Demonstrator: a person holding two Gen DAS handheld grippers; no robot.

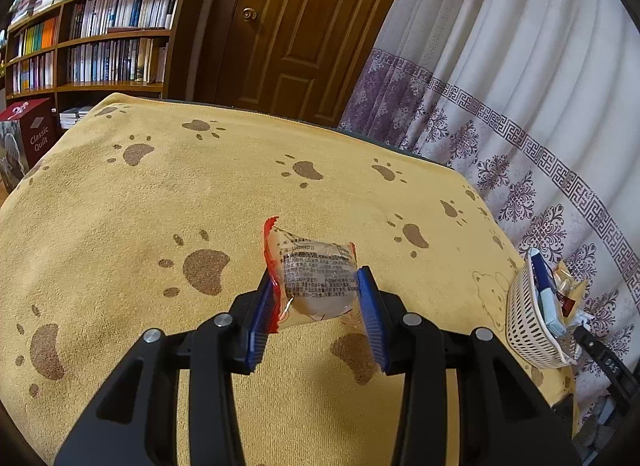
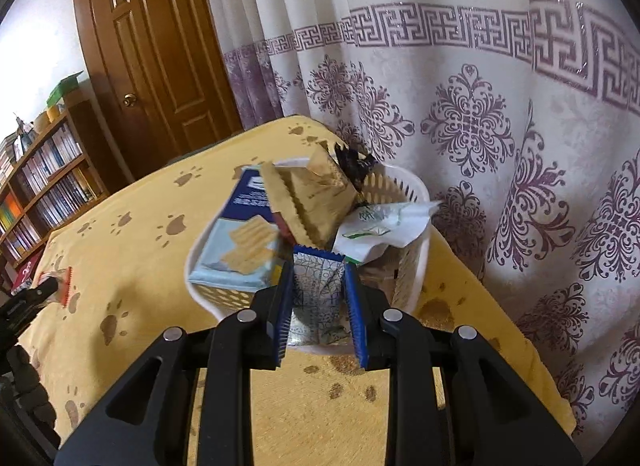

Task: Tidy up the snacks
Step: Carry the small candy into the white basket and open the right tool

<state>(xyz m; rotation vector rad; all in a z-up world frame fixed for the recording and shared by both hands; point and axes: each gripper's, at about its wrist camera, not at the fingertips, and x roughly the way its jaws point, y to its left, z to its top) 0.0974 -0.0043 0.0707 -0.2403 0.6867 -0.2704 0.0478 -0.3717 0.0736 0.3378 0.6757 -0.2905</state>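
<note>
The right tool [image 2: 319, 302] clamps a blue patterned packet [image 2: 318, 278] just above the white basket [image 2: 412, 262] ahead, so release it low inside, while the left tool [image 1: 318, 298] pinches a clear red-edged snack pouch [image 1: 312, 278] above the surface [image 1: 120, 205].

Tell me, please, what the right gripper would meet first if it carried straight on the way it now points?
Probably the white perforated plastic basket: the right gripper, shut on a blue-and-white patterned snack packet, points over its near rim at the tan zigzag-edged wrapper piled inside. Depth is unclear.
</note>
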